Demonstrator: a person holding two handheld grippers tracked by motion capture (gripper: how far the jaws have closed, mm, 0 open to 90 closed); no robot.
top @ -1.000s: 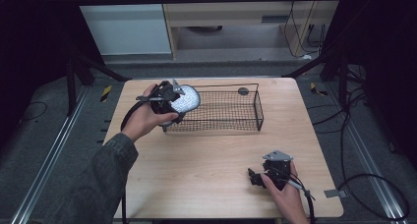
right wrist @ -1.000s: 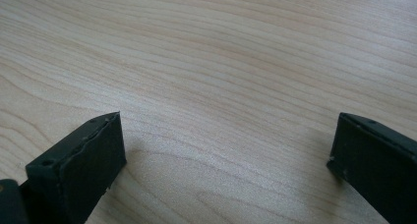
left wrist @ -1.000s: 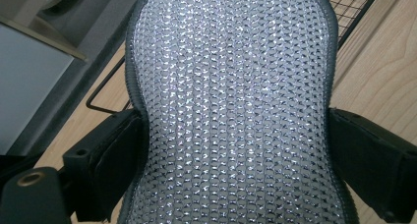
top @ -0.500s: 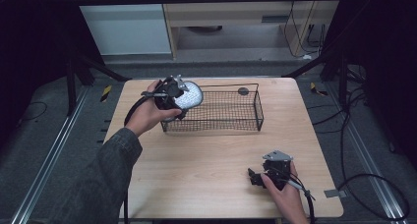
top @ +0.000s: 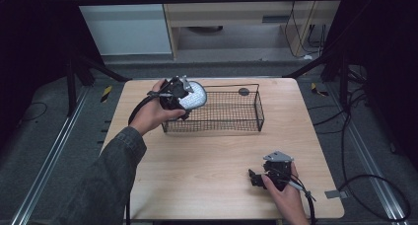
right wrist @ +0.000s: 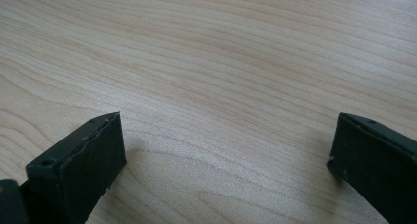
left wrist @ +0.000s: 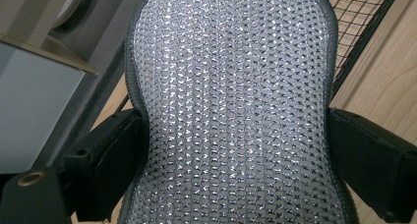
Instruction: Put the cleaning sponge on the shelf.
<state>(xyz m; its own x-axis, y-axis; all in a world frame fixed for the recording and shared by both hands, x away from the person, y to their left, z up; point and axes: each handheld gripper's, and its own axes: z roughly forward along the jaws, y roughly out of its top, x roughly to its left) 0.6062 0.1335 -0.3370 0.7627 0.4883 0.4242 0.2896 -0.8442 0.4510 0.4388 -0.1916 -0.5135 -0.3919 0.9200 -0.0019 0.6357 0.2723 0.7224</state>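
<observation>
Above wire basket left end: left tongs clamp silver mesh pad, long axis along jaws; right tongs gaping, empty, on worktop.

We count: one wire basket at upper centre of frame; one silver mesh pad at its left end; two grippers, left, right; one wooden table; one dark round disc.

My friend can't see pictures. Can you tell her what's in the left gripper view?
A shiny silver mesh pad with a grey edge is squeezed between the two black jaws of the left tongs. Behind it are a black wire basket and the wooden table.
</observation>
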